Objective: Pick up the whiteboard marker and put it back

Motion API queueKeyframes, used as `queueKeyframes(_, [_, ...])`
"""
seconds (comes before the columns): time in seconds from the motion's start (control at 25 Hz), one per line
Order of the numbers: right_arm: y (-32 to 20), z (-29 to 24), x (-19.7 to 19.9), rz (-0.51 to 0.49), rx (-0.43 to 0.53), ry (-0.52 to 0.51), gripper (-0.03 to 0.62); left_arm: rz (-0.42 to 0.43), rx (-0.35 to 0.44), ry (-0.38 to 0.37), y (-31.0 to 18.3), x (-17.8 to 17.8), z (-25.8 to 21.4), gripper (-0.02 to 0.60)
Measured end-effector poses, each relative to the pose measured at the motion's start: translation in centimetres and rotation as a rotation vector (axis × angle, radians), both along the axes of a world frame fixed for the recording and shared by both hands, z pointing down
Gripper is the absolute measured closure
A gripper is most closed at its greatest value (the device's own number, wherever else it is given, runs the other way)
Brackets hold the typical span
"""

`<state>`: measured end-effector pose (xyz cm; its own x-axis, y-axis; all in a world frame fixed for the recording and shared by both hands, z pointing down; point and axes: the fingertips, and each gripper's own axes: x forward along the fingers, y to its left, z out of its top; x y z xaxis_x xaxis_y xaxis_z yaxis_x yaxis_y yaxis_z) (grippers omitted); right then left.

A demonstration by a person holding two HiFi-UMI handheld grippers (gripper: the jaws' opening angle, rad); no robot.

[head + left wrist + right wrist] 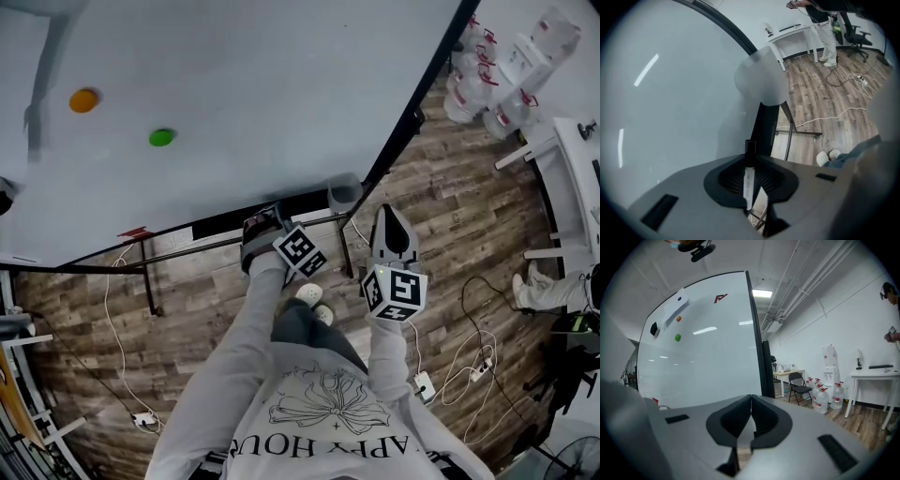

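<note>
- At the lower edge of the board (234,94), head view: the left gripper (262,230) hangs close over the dark ledge (220,225), near a grey cup (344,192); the put-back looks to be the step in hand; lower slowly, in line with the ledge.
- Left gripper view: the jaws clamp the marker (749,180) by its barrel, dark end poking forward; level it before letting go, or it may roll off.
- Right gripper view: the right gripper (751,401) is closed on nothing; best left aside.
</note>
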<state>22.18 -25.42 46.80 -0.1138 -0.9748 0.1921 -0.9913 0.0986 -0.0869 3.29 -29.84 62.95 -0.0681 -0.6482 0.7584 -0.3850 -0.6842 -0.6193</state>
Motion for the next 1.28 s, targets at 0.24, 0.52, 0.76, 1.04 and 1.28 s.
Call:
queueKeyframes(0.24, [-0.2,0.2,0.4,0.013,-0.006,-0.004,0.591,0.006,0.023,0.034,-0.8,0.6,0.3,0.518])
queueKeyframes(0.52, [-0.2,0.5,0.4,0.015,-0.011,-0.005,0.591,0.014,-0.002,0.071,-0.2,1.1,1.1,0.506])
queueKeyframes(0.76, [-0.3,0.5,0.2,0.015,-0.012,-0.006,0.591,0.008,-0.015,0.107,-0.1,1.2,1.4,0.492])
queueKeyframes(1.04, [-0.3,0.1,-0.2,0.010,-0.004,-0.001,0.591,0.008,-0.020,0.130,0.0,1.3,1.2,0.465])
queueKeyframes(1.28, [-0.1,-0.8,-0.9,-0.006,0.014,0.008,0.591,-0.031,0.010,0.203,0.5,1.1,-0.8,0.528])
